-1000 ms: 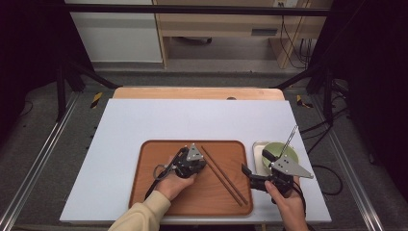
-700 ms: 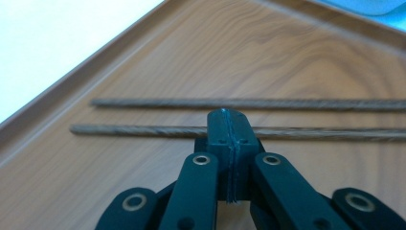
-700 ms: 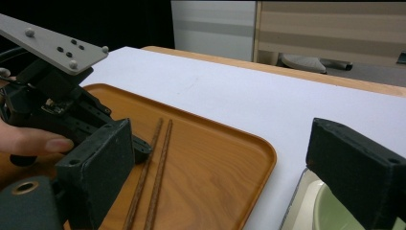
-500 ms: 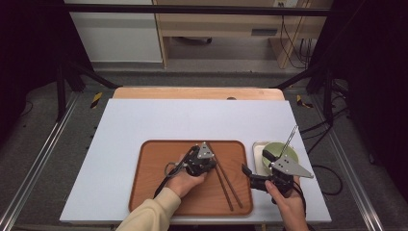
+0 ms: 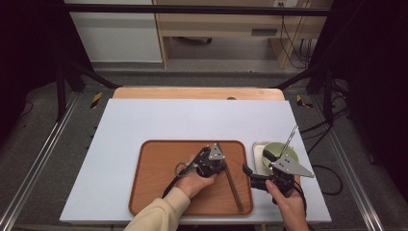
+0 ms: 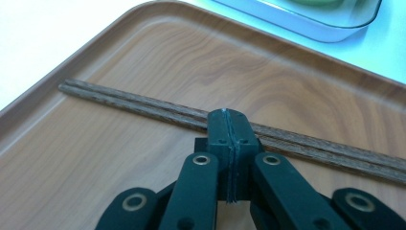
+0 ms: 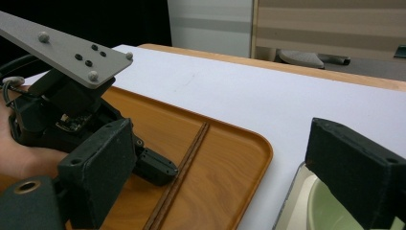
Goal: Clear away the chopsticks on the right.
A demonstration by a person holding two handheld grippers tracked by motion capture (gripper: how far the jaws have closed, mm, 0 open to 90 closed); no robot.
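A: Where's the left gripper (image 5: 222, 166)?

B: Over the wooden tray (image 5: 154, 192), toward its right half, low against the surface. Its jaws are pressed fully together with nothing between them; in the left gripper view the closed tips (image 6: 229, 125) sit right against the near side of the pair of chopsticks (image 6: 143, 103).

A: Touching them?

B: It looks like contact, though from that angle I can't rule out a thin gap. The chopsticks lie side by side on the tray, running along its right part toward the near edge (image 5: 234, 185).

A: And the right gripper (image 5: 260, 179)?

B: Held just off the tray's right edge, beside the clear dish (image 5: 257, 147) with the green bowl (image 5: 279, 150) in it. In the right gripper view its pads (image 7: 103, 158) stand wide apart, holding nothing, with the chopsticks (image 7: 184, 165) and the tray corner (image 7: 261, 148) between them farther off
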